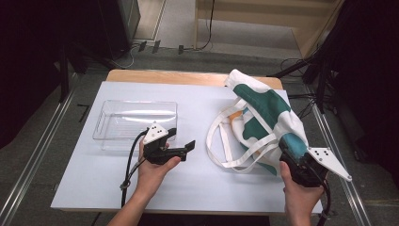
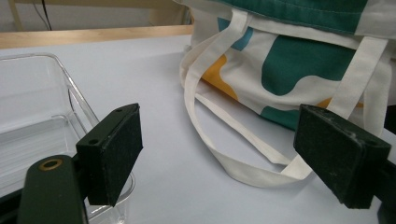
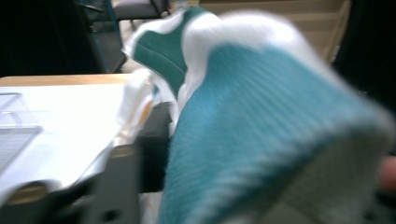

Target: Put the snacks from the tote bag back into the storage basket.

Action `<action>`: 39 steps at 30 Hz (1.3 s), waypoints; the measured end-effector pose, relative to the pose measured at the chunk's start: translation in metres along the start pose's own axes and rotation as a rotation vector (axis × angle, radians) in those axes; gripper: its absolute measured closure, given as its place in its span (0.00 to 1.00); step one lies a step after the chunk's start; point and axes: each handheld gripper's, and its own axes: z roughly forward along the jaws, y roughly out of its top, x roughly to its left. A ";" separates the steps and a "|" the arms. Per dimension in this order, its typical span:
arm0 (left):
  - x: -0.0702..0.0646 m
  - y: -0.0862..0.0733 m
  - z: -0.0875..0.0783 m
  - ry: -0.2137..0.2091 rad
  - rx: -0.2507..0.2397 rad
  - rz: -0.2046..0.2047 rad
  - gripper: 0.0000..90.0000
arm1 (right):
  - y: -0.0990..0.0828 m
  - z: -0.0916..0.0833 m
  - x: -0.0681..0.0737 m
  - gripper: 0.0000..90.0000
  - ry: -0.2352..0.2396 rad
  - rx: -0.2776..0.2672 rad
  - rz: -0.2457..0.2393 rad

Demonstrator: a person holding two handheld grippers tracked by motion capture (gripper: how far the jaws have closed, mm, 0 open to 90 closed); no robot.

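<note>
While right gripper (image 1: 290,151) grips tote bag (image 1: 263,110) (left agape)

Right gripper view: the tote bag (image 3: 261,126) lies so close to the lens that its teal and white cloth is blurred and covers one jaw of the right claw (image 3: 154,154); the other jaw is a soft dark shape at lower left. High view: the same claw (image 1: 289,153) is buried in the cloth, so its grip cannot be judged. Left gripper view: the clear tray (image 2: 42,107) is cut by the left edge, the bag (image 2: 299,60) by the top and right edges.
</note>
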 end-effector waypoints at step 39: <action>-0.033 0.027 0.110 0.103 0.069 0.114 0.33 | -0.056 0.012 0.008 0.93 0.293 0.008 -0.041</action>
